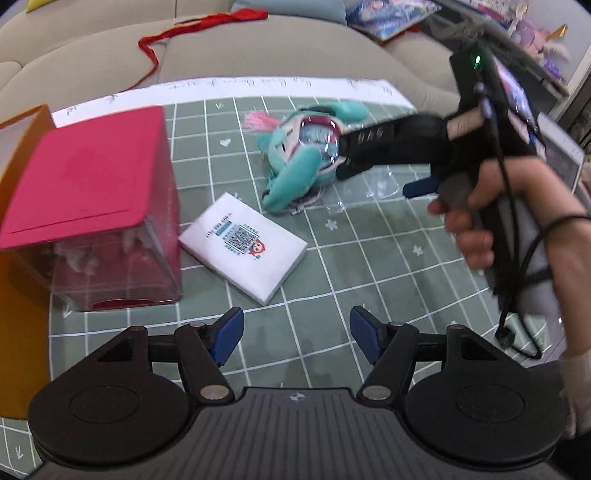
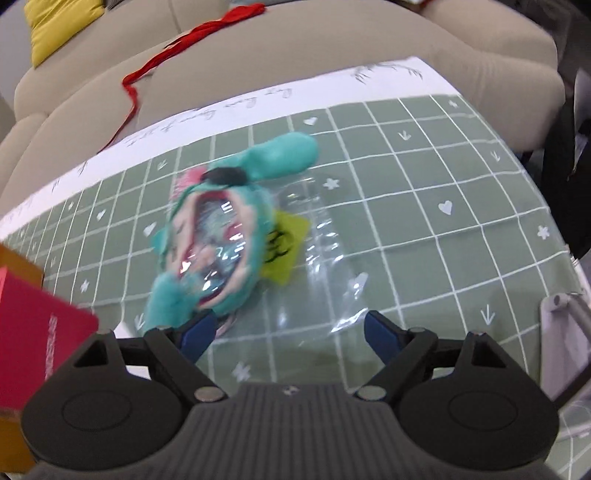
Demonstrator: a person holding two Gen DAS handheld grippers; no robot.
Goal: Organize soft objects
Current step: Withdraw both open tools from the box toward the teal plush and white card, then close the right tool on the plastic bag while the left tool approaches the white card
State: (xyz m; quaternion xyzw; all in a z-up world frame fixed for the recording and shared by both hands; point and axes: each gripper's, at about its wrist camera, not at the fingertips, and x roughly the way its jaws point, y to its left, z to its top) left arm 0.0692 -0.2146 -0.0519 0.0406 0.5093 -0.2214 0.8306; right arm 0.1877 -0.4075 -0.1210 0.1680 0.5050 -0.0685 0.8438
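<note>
A teal plush toy (image 1: pixel 295 155) with a shiny clear face panel lies on the green grid cloth (image 1: pixel 369 258). In the right wrist view the plush (image 2: pixel 218 236) is blurred and sits just ahead of my open right gripper (image 2: pixel 286 332), whose left fingertip (image 2: pixel 195 334) is beside its lower edge. In the left wrist view the right gripper (image 1: pixel 341 155) reaches the plush from the right. My left gripper (image 1: pixel 295 334) is open and empty, low over the cloth near the front. A clear box with a pink lid (image 1: pixel 92 210) stands at the left.
A white card pack (image 1: pixel 245 245) lies between the box and the plush. A yellow tag (image 2: pixel 286 240) and a crinkled clear wrapper (image 2: pixel 332 266) lie right of the plush. An orange box (image 1: pixel 18 280) is at far left. A beige sofa (image 1: pixel 258 48) with a red ribbon (image 1: pixel 177 33) is behind.
</note>
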